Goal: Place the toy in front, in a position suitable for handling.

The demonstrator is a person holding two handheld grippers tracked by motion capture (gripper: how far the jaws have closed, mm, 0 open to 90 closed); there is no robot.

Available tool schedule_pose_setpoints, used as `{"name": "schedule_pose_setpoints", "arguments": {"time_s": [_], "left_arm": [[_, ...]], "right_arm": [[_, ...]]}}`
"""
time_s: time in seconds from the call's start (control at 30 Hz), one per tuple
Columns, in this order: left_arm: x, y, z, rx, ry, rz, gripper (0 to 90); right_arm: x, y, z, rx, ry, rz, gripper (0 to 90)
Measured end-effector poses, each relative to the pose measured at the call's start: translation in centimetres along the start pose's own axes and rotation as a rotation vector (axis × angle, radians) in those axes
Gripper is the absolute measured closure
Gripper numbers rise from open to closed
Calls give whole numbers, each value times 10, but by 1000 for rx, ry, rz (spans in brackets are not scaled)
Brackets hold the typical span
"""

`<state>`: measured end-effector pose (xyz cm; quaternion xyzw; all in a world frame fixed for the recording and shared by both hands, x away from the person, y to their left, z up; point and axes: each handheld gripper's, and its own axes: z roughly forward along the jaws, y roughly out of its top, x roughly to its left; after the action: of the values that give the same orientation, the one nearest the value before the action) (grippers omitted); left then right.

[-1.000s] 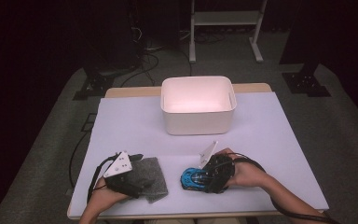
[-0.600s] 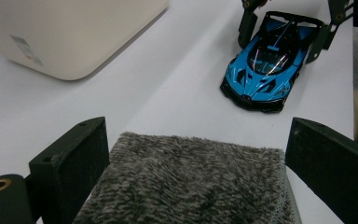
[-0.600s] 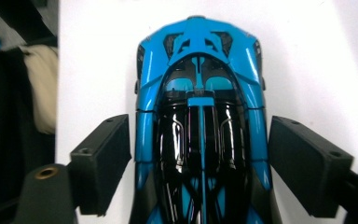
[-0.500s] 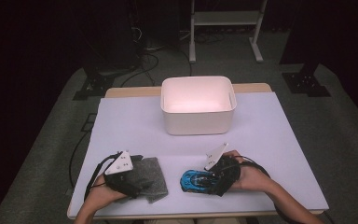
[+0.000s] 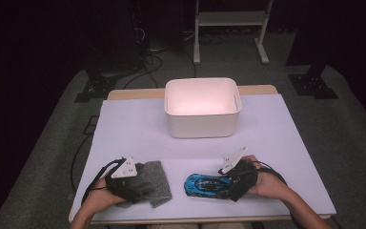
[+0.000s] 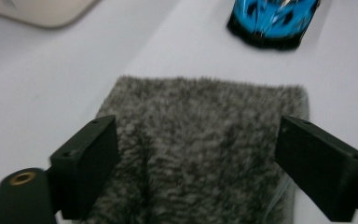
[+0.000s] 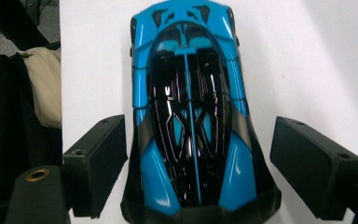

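The jaws of the left gripper (image 6: 200, 158) are seen spread wide over a grey cloth (image 6: 200, 140), one jaw on each side of it, and no pad is pressed against the pile. They have just been closing a little, with the cloth between them. The cloth is laid flat on the worktop (image 6: 51, 79), its far edge turned towards the car.

The jaws of the right gripper (image 7: 196, 163) are likewise held open, one on each side of the rear half of a blue car (image 7: 191, 116). A gap is visible between each pad and the car's flanks, so the car is not gripped. The car is set on its wheels on the worktop, its nose pointed away from the gripper.

In the high view the left gripper (image 5: 138, 183) is found at the near left of the worktop (image 5: 133, 129), on the cloth (image 5: 155, 183), and is held by the left hand (image 5: 100, 198). The right gripper (image 5: 228, 183) is found at the near right, at the right end of the car (image 5: 207, 184), and is held by the right hand (image 5: 264, 183). Car and cloth are placed near each other, apart. A white bin (image 5: 202, 126) is stood farther back at the middle of the worktop, well apart from both.
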<state>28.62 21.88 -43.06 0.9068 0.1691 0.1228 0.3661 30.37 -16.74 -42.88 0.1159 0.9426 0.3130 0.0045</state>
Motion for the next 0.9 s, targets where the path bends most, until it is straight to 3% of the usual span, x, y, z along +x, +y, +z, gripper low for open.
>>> {"name": "schedule_pose_setpoints", "arguments": {"time_s": [0.17,0.2,0.27,0.3,0.33,0.43,0.47,0.53,0.57,0.7,0.9], "left_arm": [[1,-5,6,36,-15,7,228],[0,-7,10,54,-20,22,277],[0,-8,11,52,-22,26,311],[-1,-8,11,46,-26,24,386],[0,-9,11,43,-28,24,386],[0,-11,9,31,-34,25,506],[0,-11,8,30,-25,39,594],[0,-11,8,27,-16,46,631],[0,-11,8,27,-16,48,717],[3,-11,7,12,-45,37,805],[6,-3,0,-36,-72,42,827]], "right_arm": [[-2,-5,-4,-19,-8,11,174],[-2,-8,-5,-35,-10,19,174],[-2,-8,-6,-40,-12,22,174],[-1,-10,-8,-50,-16,28,174],[-1,-10,-8,-50,-16,28,174],[-1,-13,-9,-60,-22,32,174],[-1,-14,-10,-64,-25,34,174],[-1,-15,-11,-68,-26,35,175],[-1,-17,-11,-71,-23,43,175],[0,-18,-9,-73,-27,36,174],[2,-20,-8,-68,-37,24,174]]}}
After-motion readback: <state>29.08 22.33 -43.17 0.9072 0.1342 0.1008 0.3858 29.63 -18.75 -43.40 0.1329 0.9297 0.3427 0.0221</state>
